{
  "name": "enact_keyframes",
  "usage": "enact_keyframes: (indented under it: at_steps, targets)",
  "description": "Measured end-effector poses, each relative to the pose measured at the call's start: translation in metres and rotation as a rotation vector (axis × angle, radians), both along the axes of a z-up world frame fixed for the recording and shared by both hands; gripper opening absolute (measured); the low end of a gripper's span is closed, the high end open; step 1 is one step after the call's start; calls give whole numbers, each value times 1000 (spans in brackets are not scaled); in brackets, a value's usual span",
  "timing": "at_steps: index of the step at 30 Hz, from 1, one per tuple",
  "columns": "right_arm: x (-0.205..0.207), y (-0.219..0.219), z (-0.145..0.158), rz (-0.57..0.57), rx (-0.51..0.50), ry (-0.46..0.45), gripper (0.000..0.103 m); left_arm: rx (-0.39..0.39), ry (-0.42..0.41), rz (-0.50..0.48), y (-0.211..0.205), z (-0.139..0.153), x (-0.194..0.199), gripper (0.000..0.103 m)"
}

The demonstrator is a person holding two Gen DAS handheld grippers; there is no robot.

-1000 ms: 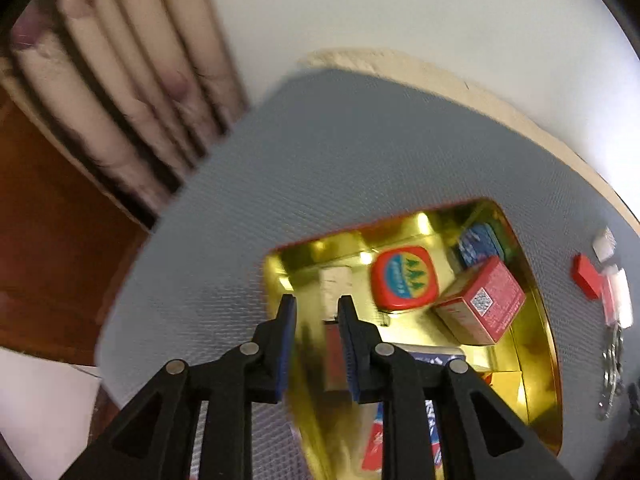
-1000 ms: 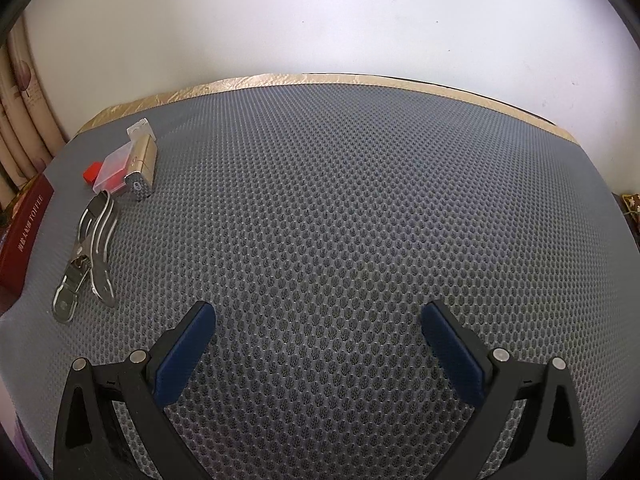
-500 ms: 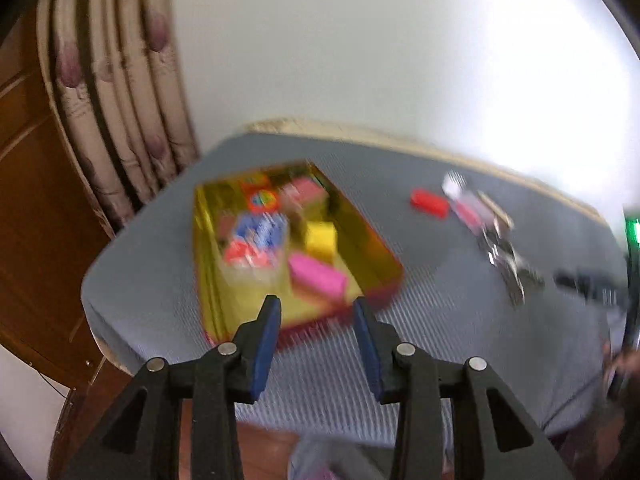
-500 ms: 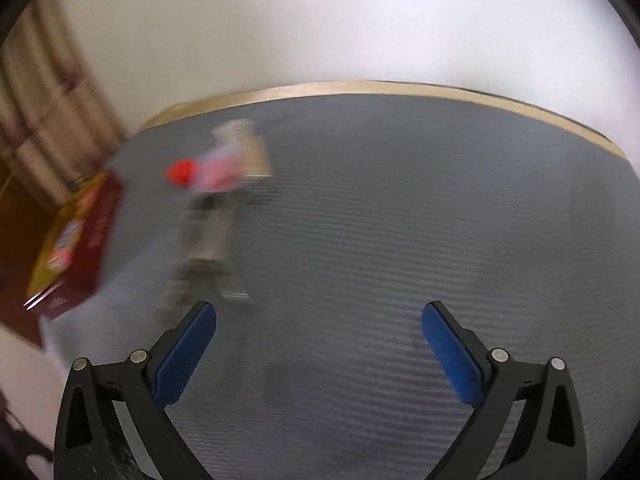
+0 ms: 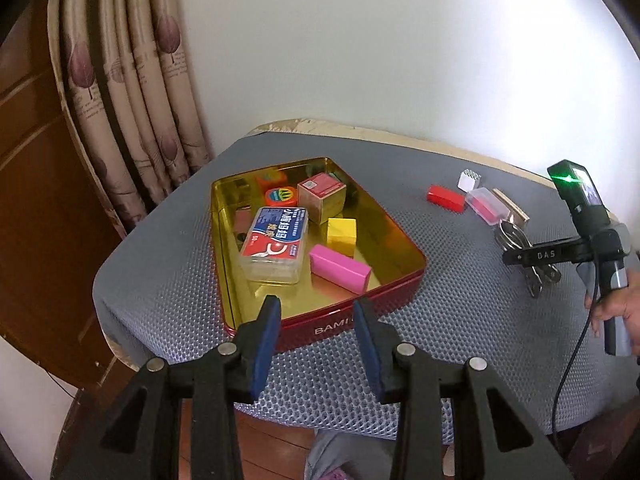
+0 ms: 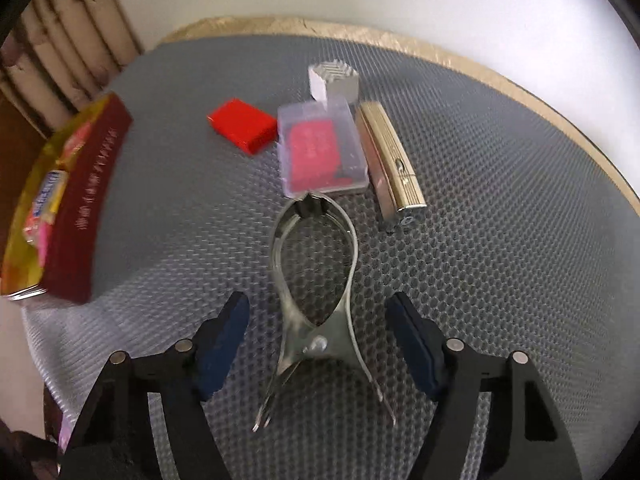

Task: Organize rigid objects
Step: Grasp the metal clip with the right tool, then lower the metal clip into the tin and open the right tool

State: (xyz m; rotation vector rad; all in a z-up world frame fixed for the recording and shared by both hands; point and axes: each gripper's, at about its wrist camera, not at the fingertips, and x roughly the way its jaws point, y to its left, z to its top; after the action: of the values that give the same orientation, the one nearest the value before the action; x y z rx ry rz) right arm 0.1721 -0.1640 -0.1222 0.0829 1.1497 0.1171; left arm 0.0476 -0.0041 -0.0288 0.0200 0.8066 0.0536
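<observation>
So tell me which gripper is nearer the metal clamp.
Right. The right gripper hangs open, straddling the metal clamp; the left gripper is across the mat by the tin.

Red-walled, gold-lined tin (image 5: 404,240); honeycomb-grey mat (image 6: 500,240)

Left wrist high, far; right wrist low, near; both see tin (image 5: 400,280) (image 6: 92,184).

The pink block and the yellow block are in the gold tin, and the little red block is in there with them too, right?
Not quite. The pink block and the yellow block are in the gold tin, but the little red block is not. The left wrist view shows it lying outside the tin on the grey mat, beside the clear plastic case.
</observation>
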Motion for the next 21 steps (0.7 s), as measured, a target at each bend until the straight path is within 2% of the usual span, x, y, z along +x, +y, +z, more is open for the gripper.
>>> enact_keyframes:
  at_steps: [2,6,11,13,15,19,21]
  targets:
    - [-1,7,3,21,-27,-7,32,-4,3,22,4,1,1,38]
    - [-11,13,20,52,-26,-52,31,-54,17,107,25,2,6,38]
    - [-31,42,88,136,162,-160,30,-103,10,257,56,5,6,38]
    - [-31,74,117,216,216,-188,30,-122,18,324,69,5,5,38]
    - [-25,102,131,285,253,-191,30,-152,27,391,84,3,3,38]
    - [-8,178,131,410,249,-165,30,-185,52,467,103,-2,2,38]
    - [-2,196,125,433,263,-139,30,-186,69,479,108,-5,3,38]
